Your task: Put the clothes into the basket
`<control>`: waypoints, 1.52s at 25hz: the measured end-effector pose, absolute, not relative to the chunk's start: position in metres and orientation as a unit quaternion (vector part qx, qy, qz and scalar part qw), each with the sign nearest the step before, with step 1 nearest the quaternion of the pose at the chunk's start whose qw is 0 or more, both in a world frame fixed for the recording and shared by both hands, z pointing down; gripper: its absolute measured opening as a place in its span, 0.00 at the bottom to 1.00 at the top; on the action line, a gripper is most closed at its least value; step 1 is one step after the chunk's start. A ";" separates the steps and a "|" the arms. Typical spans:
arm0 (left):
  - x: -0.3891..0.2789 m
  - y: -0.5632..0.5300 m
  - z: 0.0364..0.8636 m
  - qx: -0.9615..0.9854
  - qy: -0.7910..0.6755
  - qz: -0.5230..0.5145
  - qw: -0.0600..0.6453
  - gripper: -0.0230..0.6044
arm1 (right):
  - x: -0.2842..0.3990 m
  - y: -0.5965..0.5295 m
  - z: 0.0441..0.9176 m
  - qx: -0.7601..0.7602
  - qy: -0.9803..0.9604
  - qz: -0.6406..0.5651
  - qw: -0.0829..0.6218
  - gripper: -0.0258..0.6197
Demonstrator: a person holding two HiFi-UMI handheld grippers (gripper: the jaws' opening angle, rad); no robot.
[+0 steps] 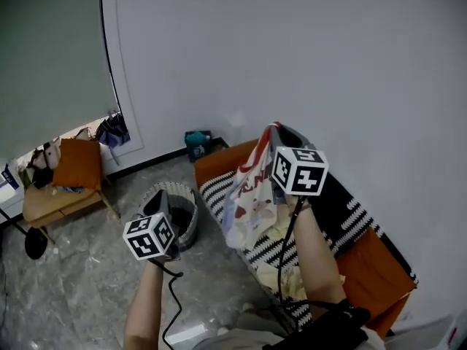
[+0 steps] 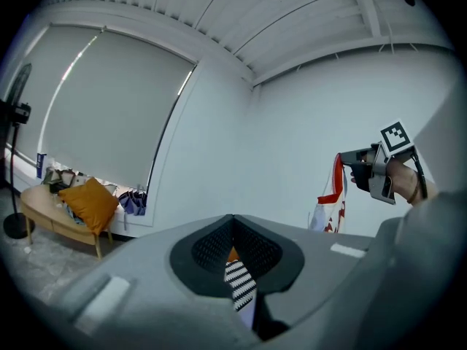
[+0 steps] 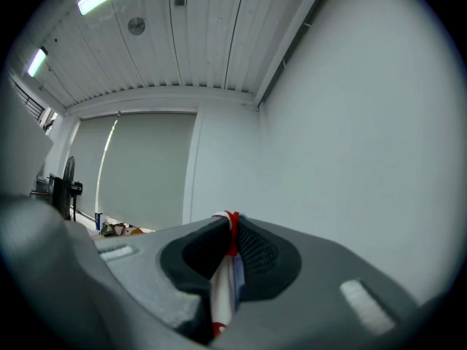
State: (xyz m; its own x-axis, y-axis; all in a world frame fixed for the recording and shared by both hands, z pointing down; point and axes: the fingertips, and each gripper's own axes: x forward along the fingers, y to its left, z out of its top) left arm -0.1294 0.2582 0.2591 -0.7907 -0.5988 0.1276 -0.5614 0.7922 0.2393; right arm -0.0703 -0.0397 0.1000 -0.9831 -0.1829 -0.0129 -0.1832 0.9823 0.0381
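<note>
My right gripper [image 1: 274, 130] [image 3: 230, 217] is shut on the red-trimmed edge of a white printed garment [image 1: 244, 195] [image 3: 222, 290]. The garment hangs from it in front of the sofa. In the left gripper view the same garment [image 2: 332, 210] dangles from the right gripper [image 2: 349, 159] at the right. A round woven basket [image 1: 191, 228] stands on the floor left of the sofa. My left gripper [image 1: 157, 201] [image 2: 233, 219] hovers over the basket's near rim. Its jaws are shut with nothing held; striped blanket shows through the gap behind the tips.
An orange sofa [image 1: 372, 268] with a black-and-white striped blanket [image 1: 343, 210] runs along the wall. A teal box [image 1: 197, 143] stands by the wall behind the basket. A low bench with an orange cushion [image 1: 76, 165] sits at far left, near a fan base [image 1: 35, 243].
</note>
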 end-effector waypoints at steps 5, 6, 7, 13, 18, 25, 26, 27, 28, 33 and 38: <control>-0.172 0.308 0.268 0.267 -0.952 -0.099 0.112 0.03 | -0.149 0.022 0.104 -0.035 0.999 0.024 -0.007 0.09; -0.168 0.303 0.272 0.258 -0.955 -0.097 0.112 0.03 | -0.151 0.019 0.109 -0.023 0.999 0.023 -0.006 0.09; -0.164 0.298 0.277 0.249 -0.958 -0.095 0.110 0.03 | -0.152 0.016 0.114 -0.009 1.000 0.021 -0.004 0.09; -0.175 0.296 0.284 0.201 -0.971 -0.081 0.097 0.03 | -0.191 0.034 0.120 0.063 0.997 0.042 0.008 0.09; -0.222 0.310 0.257 0.167 -0.979 -0.083 0.085 0.03 | -0.252 0.068 0.090 0.114 0.991 0.063 0.021 0.09; -0.254 0.328 0.258 0.120 -0.986 -0.080 0.083 0.03 | -0.312 0.101 0.091 0.168 0.983 0.073 0.024 0.09; -0.259 0.334 0.260 0.114 -0.987 -0.078 0.084 0.03 | -0.321 0.107 0.095 0.174 0.982 0.073 0.020 0.09; -0.264 0.340 0.261 0.108 -0.988 -0.075 0.086 0.03 | -0.331 0.113 0.100 0.179 0.981 0.074 0.015 0.09; -0.270 0.346 0.263 0.104 -0.988 -0.072 0.087 0.03 | -0.339 0.119 0.104 0.184 0.980 0.075 0.011 0.09; -0.310 0.366 0.269 0.098 -0.987 -0.083 0.093 0.03 | -0.378 0.144 0.118 0.195 0.978 0.073 -0.005 0.09; -0.349 0.376 0.268 0.109 -0.987 -0.085 0.085 0.03 | -0.408 0.171 0.134 0.211 0.973 0.093 -0.018 0.09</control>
